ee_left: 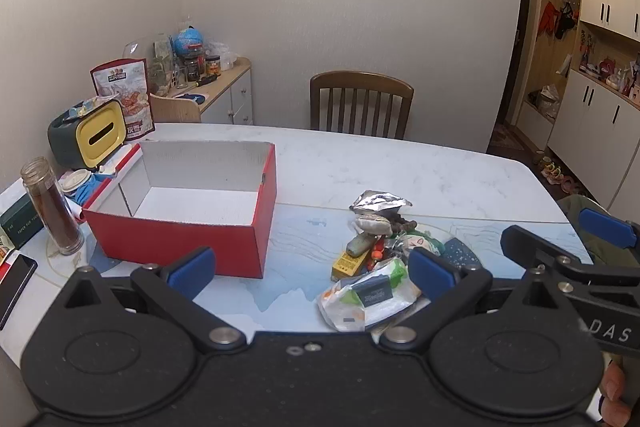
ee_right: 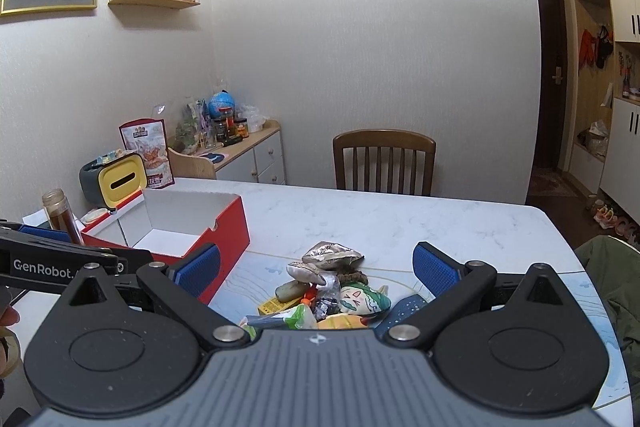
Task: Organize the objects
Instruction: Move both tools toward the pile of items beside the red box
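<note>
Grippers come first in both views: the left gripper and the right gripper each hang above the tabletop with jaws spread wide and nothing between the blue pads, apparently poised to choose a first item. Just beyond them lies the pile of small objects, heaped together on a blue patterned mat: a white and green packet nearest, a yellow box behind it, a crumpled silver foil pouch at the far side, and a small pouch with a cartoon face beside them. Left of the heap, close but apart from it, stands the red box, open and showing a bare white floor, probably set there so that items travel only a short way. Farther back, a tall jar and a yellow tissue holder crowd the left edge, and a wooden chair sits behind.
</note>
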### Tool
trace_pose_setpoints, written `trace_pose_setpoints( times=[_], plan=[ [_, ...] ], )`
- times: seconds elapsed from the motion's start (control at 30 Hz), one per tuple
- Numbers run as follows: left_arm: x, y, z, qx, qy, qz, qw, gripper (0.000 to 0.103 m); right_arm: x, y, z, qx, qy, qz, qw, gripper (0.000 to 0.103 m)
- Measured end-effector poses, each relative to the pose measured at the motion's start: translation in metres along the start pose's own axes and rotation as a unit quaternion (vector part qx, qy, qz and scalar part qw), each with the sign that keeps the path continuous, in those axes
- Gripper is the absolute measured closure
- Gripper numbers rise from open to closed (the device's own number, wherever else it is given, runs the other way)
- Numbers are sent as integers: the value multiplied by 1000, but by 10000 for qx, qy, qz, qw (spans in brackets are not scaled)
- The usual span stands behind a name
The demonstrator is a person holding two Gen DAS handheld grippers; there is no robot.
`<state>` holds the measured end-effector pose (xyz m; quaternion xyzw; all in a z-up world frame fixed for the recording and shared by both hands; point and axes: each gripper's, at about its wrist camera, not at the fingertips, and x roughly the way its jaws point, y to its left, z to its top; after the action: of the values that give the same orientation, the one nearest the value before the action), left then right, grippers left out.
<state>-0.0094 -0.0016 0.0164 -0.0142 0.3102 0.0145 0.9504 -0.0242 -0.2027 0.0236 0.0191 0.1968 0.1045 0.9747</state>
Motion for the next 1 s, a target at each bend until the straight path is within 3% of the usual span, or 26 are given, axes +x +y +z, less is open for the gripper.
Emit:
trace_pose_setpoints(
  times=[0.63,0.87,1.0],
  plan=[
    [13,-12,6,14,46,-60,10000,1,5,-12,2,39,-51,-15,10000,0],
    [47,-6,7,8,500,-421,9979,1,24,-16,1,-9,183,-45,9998,0],
    [71,-6,5,277,638,-562,9960,1,46,-24,-1,172,547,-115,9983,0]
  ],
)
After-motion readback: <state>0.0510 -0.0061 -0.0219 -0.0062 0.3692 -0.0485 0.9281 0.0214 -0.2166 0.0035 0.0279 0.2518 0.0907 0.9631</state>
